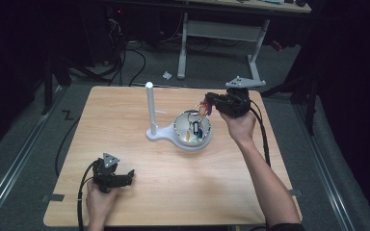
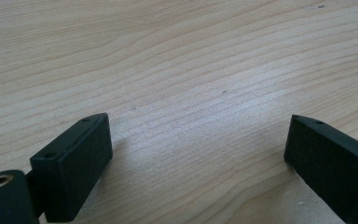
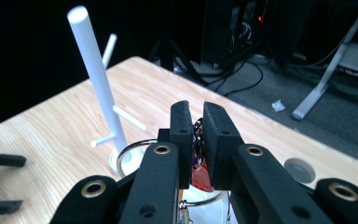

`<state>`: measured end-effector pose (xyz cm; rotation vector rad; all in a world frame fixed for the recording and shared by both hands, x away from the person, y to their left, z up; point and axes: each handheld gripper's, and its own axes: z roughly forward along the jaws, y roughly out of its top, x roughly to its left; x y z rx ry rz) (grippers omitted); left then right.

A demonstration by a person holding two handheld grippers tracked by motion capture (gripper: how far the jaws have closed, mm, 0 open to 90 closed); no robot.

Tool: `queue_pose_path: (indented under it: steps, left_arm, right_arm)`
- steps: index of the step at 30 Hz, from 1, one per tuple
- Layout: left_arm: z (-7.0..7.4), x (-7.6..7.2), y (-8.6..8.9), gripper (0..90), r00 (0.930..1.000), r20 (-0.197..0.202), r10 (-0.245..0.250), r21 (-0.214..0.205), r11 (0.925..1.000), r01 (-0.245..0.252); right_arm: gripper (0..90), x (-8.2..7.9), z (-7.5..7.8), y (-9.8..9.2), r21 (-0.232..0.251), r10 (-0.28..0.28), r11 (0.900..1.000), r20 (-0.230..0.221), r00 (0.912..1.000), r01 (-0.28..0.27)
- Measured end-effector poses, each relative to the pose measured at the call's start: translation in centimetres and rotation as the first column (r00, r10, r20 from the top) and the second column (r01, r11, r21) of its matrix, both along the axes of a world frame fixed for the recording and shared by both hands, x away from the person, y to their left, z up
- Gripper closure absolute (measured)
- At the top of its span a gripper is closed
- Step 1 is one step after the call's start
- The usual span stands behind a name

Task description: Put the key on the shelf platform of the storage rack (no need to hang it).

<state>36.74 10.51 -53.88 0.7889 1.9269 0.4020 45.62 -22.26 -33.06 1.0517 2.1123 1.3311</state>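
Pale wooden counter (image 1: 139, 192) carries a white bowl (image 1: 179, 126); at its one o'clock rim the right gripper (image 3: 196, 122) pinches an orange-tagged key ring (image 1: 203, 109). Left gripper (image 1: 127, 176) rests open. Dangling keys might snag the white peg stand (image 1: 150, 108).

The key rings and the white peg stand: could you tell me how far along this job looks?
Done: nothing hangs on the white peg stand yet. In hand: the right gripper is shut on an orange-tagged key ring lifted over the bowl. Left: hang it, then the others in the bowl. The left gripper rests open on the table.
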Motion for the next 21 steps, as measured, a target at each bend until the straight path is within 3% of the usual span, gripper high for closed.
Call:
queue_pose_path:
  steps: [10, 21]
  left_arm:
    - [0.0, 0.0, 0.0, 7.9, 1.0000, 0.000, 0.003, -0.001, 1.0000, -0.003]
    - [0.0, 0.0, 0.0, 7.9, 1.0000, -0.002, 0.007, -0.004, 1.0000, -0.007]
  right_arm:
    - [83.3, 0.5, -3.7, 1.2, -0.035, 0.009, 0.9993, -0.058, 0.9983, -0.011]
    - [83.2, 0.8, -6.3, 2.7, -0.072, 0.027, 0.9968, -0.087, 0.9958, -0.034]
